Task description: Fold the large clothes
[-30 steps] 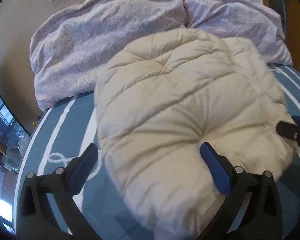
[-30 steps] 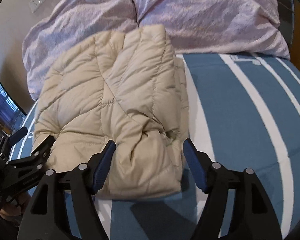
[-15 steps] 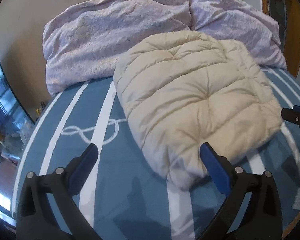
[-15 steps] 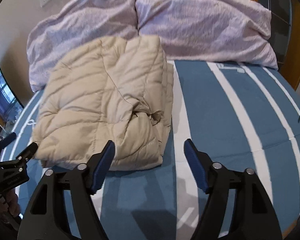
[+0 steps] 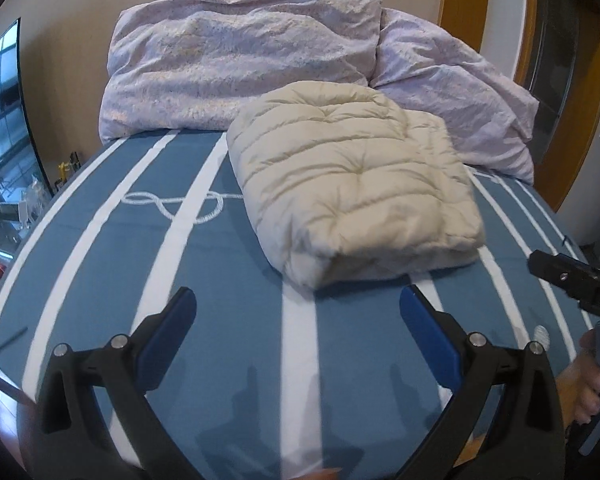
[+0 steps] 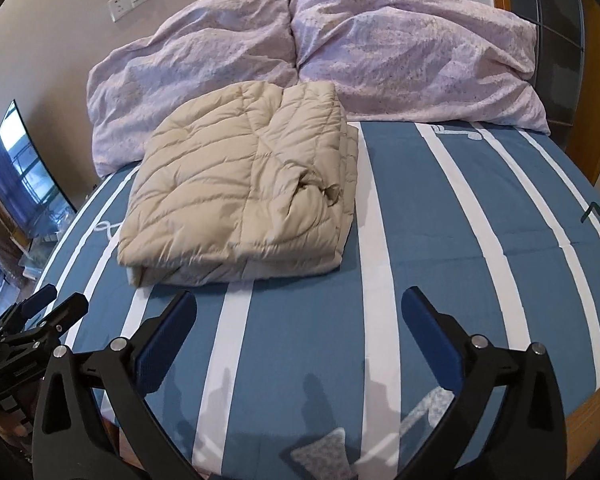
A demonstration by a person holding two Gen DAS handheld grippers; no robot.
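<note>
folded jacket [image 6: 244,196] mid-bed; blue striped bedspread [image 6: 440,264] bare around near edge.

- Jacket [image 5: 352,184]: cream-beige, quilted stitch lines, centre of the frame.
- Bed cover [image 5: 228,320]: blue with white stripes and a white rope-knot drawing.
- 2 pillows [image 6: 412,52]: pale lilac, finely speckled, top.
- Wall [image 6: 60,20]: beige, upper left.
- Gripper pads [image 6: 168,340]: blue on black arms.

Black gripper frames [image 5: 298,312], blue pads [image 6: 168,344], silver screws, white lettering, perhaps "DAS"
</note>
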